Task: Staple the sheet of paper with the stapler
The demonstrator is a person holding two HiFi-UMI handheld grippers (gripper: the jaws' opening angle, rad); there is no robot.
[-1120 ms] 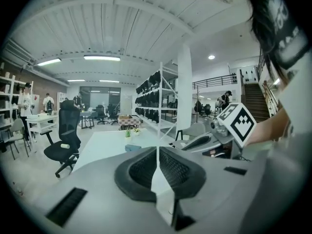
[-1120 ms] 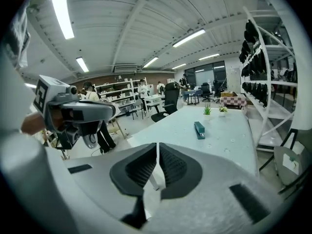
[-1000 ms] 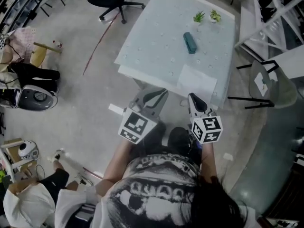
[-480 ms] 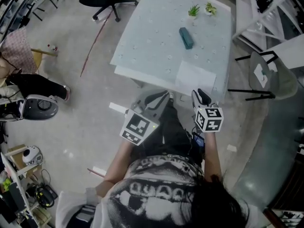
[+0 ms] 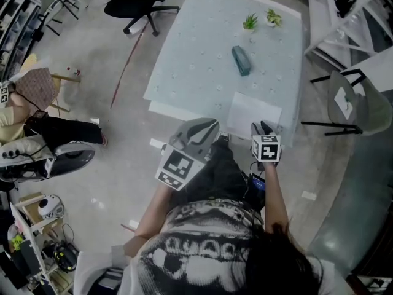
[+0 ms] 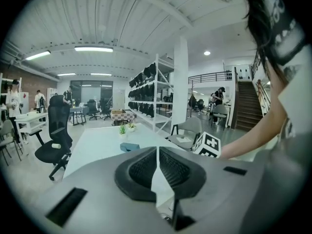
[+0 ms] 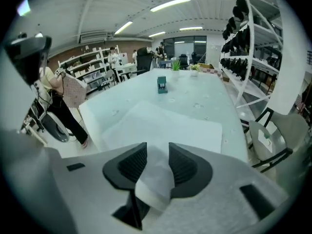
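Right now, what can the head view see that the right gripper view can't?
Only the head view: the left gripper and the person's printed shirt. Only the right gripper view: the jaws of the right gripper, just opening, nothing pinched between them, and the ceiling lights. Both: the table, the sheet of paper and the stapler.

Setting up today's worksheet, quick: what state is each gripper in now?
Left gripper: jaws closed, empty.
Right gripper: jaws just opened; sheet of paper shows between them, ungripped.
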